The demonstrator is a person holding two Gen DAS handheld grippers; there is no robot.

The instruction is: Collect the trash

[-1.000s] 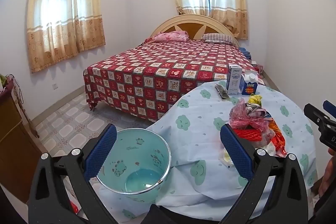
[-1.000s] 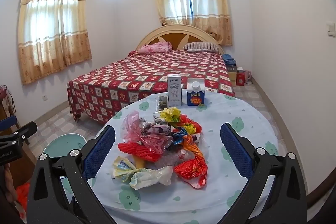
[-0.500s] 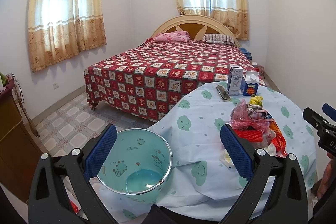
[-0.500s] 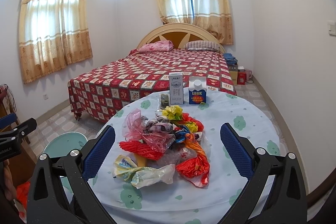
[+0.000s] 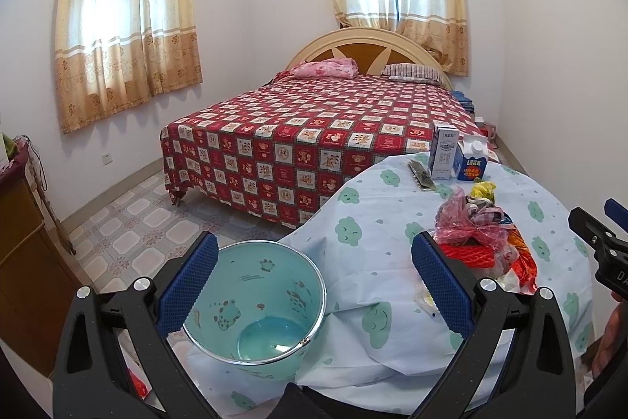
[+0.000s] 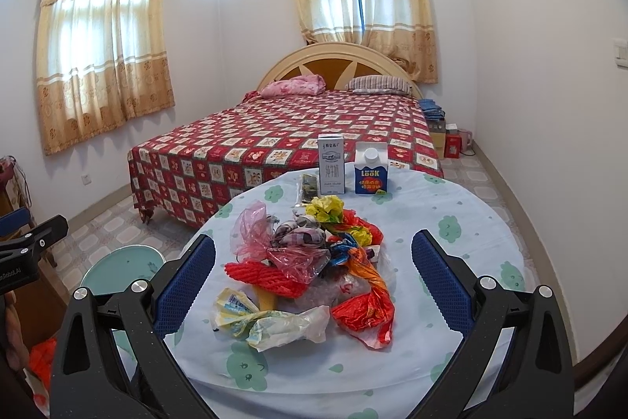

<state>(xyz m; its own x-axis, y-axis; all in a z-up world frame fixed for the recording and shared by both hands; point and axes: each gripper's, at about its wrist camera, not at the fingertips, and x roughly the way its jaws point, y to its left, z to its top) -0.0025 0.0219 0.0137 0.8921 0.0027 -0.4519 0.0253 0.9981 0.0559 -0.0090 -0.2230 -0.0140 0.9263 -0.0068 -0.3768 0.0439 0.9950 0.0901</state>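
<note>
Right gripper hovering, jaws wide, framing trash pile mid-frame; left gripper, jaws wide, facing bin lower left.

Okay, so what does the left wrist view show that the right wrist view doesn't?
Only the left wrist view looks down into the teal bin, and nothing lies inside. It also shows the right tool's tip at the frame edge.

Only the right wrist view shows the whole trash pile spread out, with the pale crumpled wrapper nearest the camera, plus the left tool's tip.

Both show the round table with its cloud-print cloth, the white carton, the blue carton, and the bed behind. Each view's own tool is open.
</note>
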